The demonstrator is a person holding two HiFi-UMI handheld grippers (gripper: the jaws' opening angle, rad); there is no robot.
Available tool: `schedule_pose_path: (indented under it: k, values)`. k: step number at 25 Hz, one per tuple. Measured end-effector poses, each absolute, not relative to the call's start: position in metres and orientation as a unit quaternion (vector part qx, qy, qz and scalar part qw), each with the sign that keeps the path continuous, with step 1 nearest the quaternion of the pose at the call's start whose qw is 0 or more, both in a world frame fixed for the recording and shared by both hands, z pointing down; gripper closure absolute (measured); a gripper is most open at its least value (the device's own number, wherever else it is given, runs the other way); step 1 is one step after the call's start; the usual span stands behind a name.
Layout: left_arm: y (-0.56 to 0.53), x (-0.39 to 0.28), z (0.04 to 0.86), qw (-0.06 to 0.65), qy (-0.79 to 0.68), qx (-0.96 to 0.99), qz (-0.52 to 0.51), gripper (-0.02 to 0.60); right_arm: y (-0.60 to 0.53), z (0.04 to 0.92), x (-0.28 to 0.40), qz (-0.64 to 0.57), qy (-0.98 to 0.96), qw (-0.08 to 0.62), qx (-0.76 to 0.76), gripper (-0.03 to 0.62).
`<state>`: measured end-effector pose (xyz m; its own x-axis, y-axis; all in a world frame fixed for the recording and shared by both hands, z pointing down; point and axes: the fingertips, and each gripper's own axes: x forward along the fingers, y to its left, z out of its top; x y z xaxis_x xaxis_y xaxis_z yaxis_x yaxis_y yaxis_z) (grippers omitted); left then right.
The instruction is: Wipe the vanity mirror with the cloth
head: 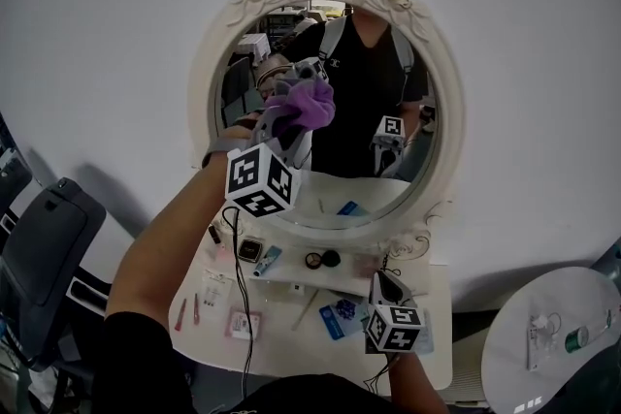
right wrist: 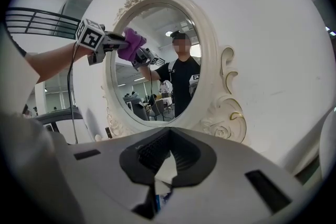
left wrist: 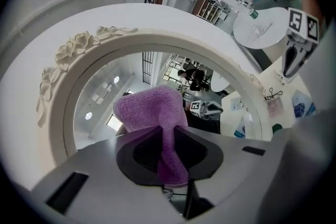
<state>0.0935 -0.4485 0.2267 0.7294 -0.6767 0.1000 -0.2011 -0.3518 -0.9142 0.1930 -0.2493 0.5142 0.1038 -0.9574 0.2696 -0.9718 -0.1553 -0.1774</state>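
Wiping looks to be the step in hand. The left hand-held gripper [head: 294, 116] is clamped on the purple cloth [head: 312, 102]: one fold is pinched between the jaws and the bunched rest bulges out past the tips. The vanity mirror [head: 364, 92] is directly ahead of those jaws. The cloth seems pressed to the glass, though the bunch hides the contact itself.

The right hand-held gripper [head: 385, 284] is well below the left one and to its right, low over the cluttered surface [head: 437, 344]. Its jaws are together with nothing between them.

Next move, as a judgement: sweep the cloth over the glass to the right of and below the left hand-held gripper. Use light, even pressure, keep the pinch firm and keep the hard tips off the glass.

Views:
- The left gripper view alone shows the pinched fold.
- The right gripper view alone gives the side-on look, the cloth meeting its own reflection.
- The head view alone places both hand-held grippers together.
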Motion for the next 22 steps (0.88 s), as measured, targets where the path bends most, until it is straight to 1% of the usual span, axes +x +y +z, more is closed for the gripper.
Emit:
schedule_pose_path:
  k: [7,14,16,19,22]
  values:
    - [-0.452,0.088,0.311,0.458,0.261,-0.807,-0.266,0.512,-0.247,0.521,0.195,0.168,-0.647,0.038,0.743,0.585]
    - [-0.455,0.086,0.37,0.417,0.243,-0.827,-0.289,0.512,-0.252,0.52,0.183,0.163,-0.654,0.056,0.737,0.585]
    - [-0.455,0.085,0.388,0.397,0.233,-0.831,-0.311,0.512,-0.252,0.519,0.18,0.161,-0.655,0.057,0.736,0.585]
    - [-0.456,0.081,0.437,0.352,0.204,-0.839,-0.362,0.511,-0.252,0.518,0.178,0.159,-0.655,0.056,0.737,0.585]
    - [-0.448,0.071,0.492,0.35,0.182,-0.83,-0.394,0.511,-0.249,0.518,0.173,0.156,-0.657,0.059,0.735,0.585]
